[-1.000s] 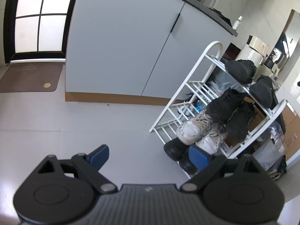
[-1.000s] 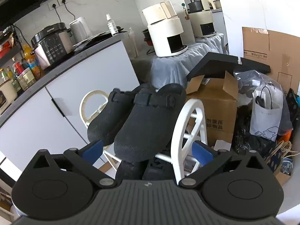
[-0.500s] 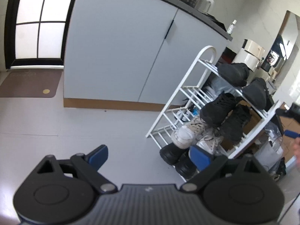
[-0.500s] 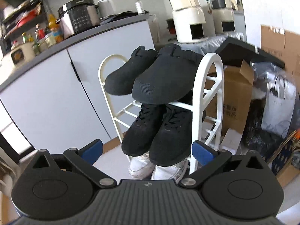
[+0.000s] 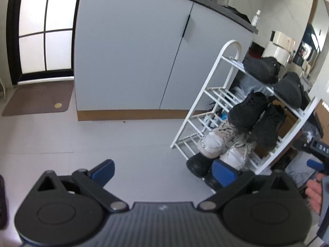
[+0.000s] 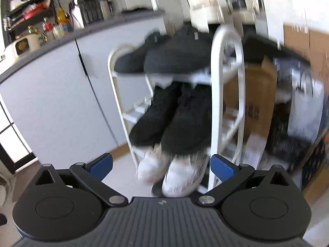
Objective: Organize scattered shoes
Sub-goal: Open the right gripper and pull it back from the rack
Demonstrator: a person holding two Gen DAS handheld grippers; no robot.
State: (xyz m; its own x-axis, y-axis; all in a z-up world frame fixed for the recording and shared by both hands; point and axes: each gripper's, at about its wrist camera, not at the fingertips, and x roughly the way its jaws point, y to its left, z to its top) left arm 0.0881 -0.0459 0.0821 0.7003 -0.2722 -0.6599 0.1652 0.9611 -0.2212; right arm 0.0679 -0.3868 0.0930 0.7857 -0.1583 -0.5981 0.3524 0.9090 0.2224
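Observation:
A white tiered shoe rack [image 5: 205, 100] [image 6: 218, 94] stands beside the grey cabinet. Its top shelf carries two black clogs [image 5: 261, 68] [image 6: 174, 55]. Two black sneakers [image 5: 246, 111] [image 6: 174, 123] sit one tier down, two white sneakers [image 5: 218, 144] [image 6: 181, 173] below those, and black shoes [image 5: 197, 164] lie at the bottom. My left gripper [image 5: 162, 169] hangs open over bare floor, left of the rack. My right gripper [image 6: 161, 165] is open too, facing the rack's end, apart from the shoes. The right wrist view is motion-blurred.
A grey cabinet [image 5: 131, 57] with a dark countertop holding appliances [image 6: 90, 10] backs the rack. A brown doormat [image 5: 39, 98] lies by the glass door. Cardboard boxes [image 6: 259, 94] and bags crowd the rack's right. A hand [image 5: 314, 193] shows at the right edge.
The right gripper has pulled back and dropped from the top shelf, so lower tiers and white sneakers now show. The left view shifted a little; a hand and the other gripper entered at right.

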